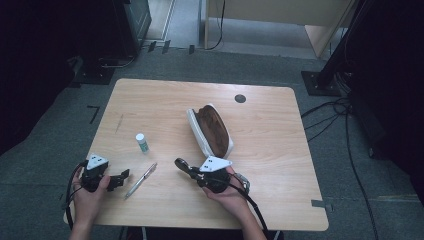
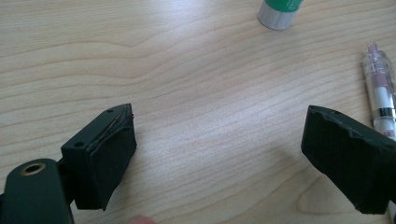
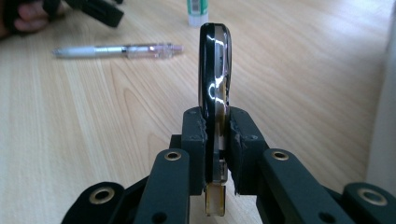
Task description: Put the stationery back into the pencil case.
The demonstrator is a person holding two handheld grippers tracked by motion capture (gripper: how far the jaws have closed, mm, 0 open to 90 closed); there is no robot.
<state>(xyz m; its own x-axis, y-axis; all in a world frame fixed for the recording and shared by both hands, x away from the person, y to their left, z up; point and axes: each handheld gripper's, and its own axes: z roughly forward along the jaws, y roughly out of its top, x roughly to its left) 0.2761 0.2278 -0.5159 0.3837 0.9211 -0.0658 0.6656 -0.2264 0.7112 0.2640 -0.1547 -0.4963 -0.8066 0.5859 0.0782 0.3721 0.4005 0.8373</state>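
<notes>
My right gripper (image 1: 194, 171) (image 3: 217, 122) is shut on a flat, glossy black object (image 3: 214, 70) held edge-on, with a small metal-and-amber end showing below the pads. The black object (image 1: 180, 163) sticks out to the left, just above the wooden table (image 1: 270, 150). My left gripper (image 1: 121, 177) (image 2: 217, 158) rests near the front left corner, its jaws wide open with only bare wood between them. A clear pen (image 1: 141, 180) (image 2: 380, 88) (image 3: 116, 50) lies between the two grippers. A small green-and-white glue stick (image 1: 142, 143) (image 2: 279, 11) (image 3: 197, 11) lies just beyond it.
A brown pouch with white edging (image 1: 212, 130) lies mid-table, just behind my right gripper. A dark round grommet (image 1: 240, 98) sits near the far edge. Cables (image 1: 345, 125) trail over the floor at the right, and dark stands and furniture ring the table.
</notes>
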